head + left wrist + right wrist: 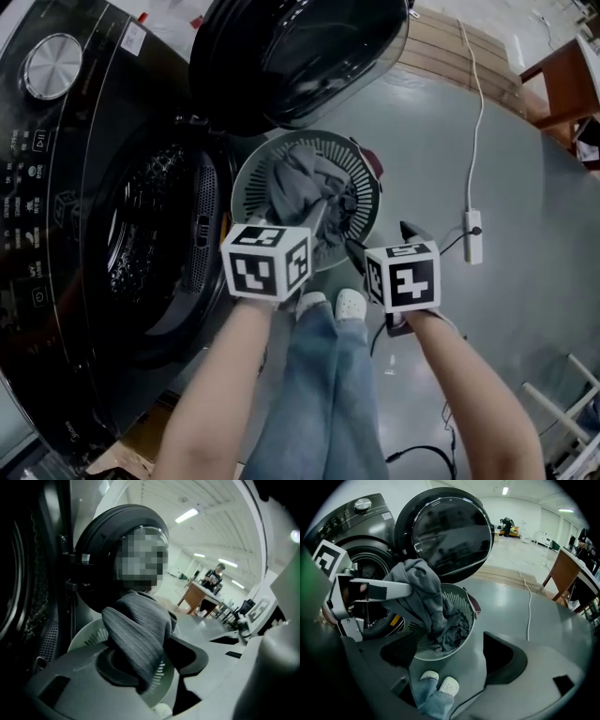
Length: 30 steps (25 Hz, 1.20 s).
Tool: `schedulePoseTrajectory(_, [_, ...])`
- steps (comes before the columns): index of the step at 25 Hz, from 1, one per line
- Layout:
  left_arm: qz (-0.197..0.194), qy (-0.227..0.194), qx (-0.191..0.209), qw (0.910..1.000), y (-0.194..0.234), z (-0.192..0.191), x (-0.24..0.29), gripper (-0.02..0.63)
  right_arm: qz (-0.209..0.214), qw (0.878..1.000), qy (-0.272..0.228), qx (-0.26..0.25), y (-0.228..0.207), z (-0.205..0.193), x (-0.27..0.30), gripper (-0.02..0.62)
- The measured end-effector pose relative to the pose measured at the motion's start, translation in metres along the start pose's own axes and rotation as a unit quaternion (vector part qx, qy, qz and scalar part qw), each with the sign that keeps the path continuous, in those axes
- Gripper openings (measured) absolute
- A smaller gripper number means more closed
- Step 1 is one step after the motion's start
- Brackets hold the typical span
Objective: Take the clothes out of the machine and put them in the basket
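The left gripper (151, 663) has its fingers (190, 656) closed on a grey ribbed garment (136, 630). The cloth bunches up between them and folds over the left finger. In the right gripper view the garment hangs from that gripper down into the round slatted basket (471, 617), where its lower end lies crumpled on the bottom. The basket stands on the floor just below the washing machine's (56, 187) open door (300, 56). The right gripper (450, 656) is beside the basket with its fingers (505, 658) wide apart and nothing between them; beneath are the person's white shoes (440, 682)
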<state>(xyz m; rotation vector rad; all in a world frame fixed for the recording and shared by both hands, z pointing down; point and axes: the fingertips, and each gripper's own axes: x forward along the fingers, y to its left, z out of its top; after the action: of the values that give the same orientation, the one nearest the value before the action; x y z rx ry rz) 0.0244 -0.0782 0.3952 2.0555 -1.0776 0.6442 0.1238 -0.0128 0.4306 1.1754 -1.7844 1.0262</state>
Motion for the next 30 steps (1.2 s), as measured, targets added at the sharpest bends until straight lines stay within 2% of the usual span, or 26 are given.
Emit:
schedulePoseTrajectory(1, [0.02,0.011,0.001,0.9997,0.005,-0.004,0.003,0.274,0.001,1.0,0.0,-0.001,0.0,0.0,0.0,0.436])
schedulePoseTrajectory(2, [0.034,0.019,-0.005,0.9992,0.009,-0.007,0.005,0.458,0.001,1.0,0.0,-0.001,0.001,0.0,0.001,0.436])
schedulePoseTrajectory(3, [0.045,0.023,-0.013,0.9987,0.012,-0.01,0.006,0.495,0.002,1.0,0.0,-0.001,0.002,0.0,0.002,0.436])
schedulePoseTrajectory(6, [0.064,0.028,-0.024,0.9973,0.022,-0.015,0.004,0.495,0.004,1.0,-0.001,-0.002,0.004,0.0,0.003,0.436])
schedulePoseTrajectory(14, [0.086,0.039,-0.026,0.9952,0.038,-0.027,-0.02,0.495,0.008,1.0,-0.004,-0.008,0.014,0.003,-0.003,0.436])
schedulePoseTrajectory(20, [0.096,0.035,-0.009,0.9947,0.038,-0.014,-0.044,0.494,0.021,0.999,-0.03,0.006,0.028,0.021,-0.025,0.43])
schedulePoseTrajectory(25, [0.103,0.01,0.008,0.9946,0.027,0.005,-0.063,0.494,0.025,0.998,-0.053,0.03,0.038,0.034,-0.048,0.42])
schedulePoseTrajectory(30, [0.111,0.019,0.01,0.9936,0.013,0.015,-0.088,0.494,0.015,0.997,-0.061,0.038,0.044,0.042,-0.083,0.419])
